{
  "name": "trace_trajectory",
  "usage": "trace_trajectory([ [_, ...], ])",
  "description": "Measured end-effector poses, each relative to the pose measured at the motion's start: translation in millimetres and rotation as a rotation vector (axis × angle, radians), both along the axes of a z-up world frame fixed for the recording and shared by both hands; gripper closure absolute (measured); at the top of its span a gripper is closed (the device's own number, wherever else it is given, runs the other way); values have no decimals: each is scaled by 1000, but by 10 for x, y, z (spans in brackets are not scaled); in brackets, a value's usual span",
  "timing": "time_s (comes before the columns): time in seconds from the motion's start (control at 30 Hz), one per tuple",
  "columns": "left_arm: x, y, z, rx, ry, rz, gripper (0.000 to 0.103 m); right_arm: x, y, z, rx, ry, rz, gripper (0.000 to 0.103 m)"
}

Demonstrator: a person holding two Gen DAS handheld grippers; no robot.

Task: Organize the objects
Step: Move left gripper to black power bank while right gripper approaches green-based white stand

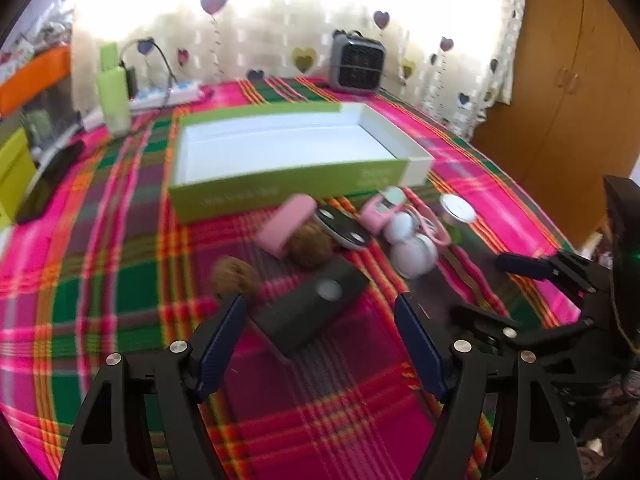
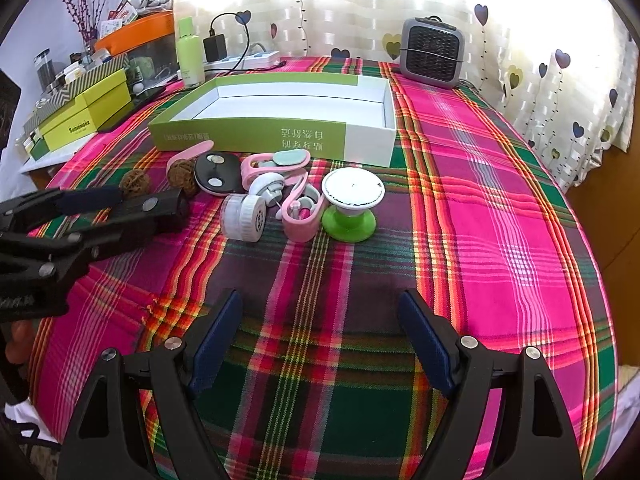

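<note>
A heap of small objects lies on the plaid cloth in front of an empty green and white box (image 2: pixel 280 112) (image 1: pixel 288 152). In it are two brown woven balls (image 2: pixel 136 184), a black oval disc (image 2: pixel 216 174), pink clips (image 2: pixel 272 164), a white ribbed jar (image 2: pixel 244 216), a pink case (image 2: pixel 300 216) and a white disc on a green base (image 2: pixel 350 204). My left gripper (image 1: pixel 320 308) (image 2: pixel 128 212) is open around a black block (image 1: pixel 316 304) (image 2: pixel 160 204) with a white dot, its pads apart from it. My right gripper (image 2: pixel 320 304) (image 1: pixel 504 292) stands open over bare cloth, nearer than the heap.
A grey fan heater (image 2: pixel 432 52) stands at the table's back right. A green bottle (image 2: pixel 190 54), a charger and a power strip (image 2: pixel 244 60) are at the back left. Yellow-green boxes (image 2: pixel 88 108) and an orange tray (image 2: pixel 136 36) crowd the left side. A wooden wardrobe (image 1: pixel 560 80) stands to the right.
</note>
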State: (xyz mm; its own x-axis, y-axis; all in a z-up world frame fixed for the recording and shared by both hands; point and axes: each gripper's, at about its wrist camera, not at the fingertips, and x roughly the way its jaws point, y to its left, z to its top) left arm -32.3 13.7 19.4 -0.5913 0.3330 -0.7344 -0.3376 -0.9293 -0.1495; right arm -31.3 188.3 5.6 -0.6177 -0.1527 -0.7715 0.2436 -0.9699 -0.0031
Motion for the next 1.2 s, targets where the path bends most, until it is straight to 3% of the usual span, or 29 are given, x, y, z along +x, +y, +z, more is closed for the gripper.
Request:
trace_trajectory([
  [0.27, -36, -23, -21, 18, -22, 6, 32, -2, 9, 2, -1, 0, 5, 22],
  [0.67, -82, 67, -82, -14, -35, -1, 32, -2, 3, 4, -1, -1, 6, 22],
  [0.83, -42, 96, -84, -8, -44, -9, 47, 0, 20, 9, -1, -1, 20, 22],
  [1.03, 0, 136, -74, 1, -61, -10, 47, -14, 31, 11, 3, -3, 23, 22],
  [1.2, 0, 208, -80, -37, -52, -14, 47, -15, 50, 7, 3, -4, 20, 22],
])
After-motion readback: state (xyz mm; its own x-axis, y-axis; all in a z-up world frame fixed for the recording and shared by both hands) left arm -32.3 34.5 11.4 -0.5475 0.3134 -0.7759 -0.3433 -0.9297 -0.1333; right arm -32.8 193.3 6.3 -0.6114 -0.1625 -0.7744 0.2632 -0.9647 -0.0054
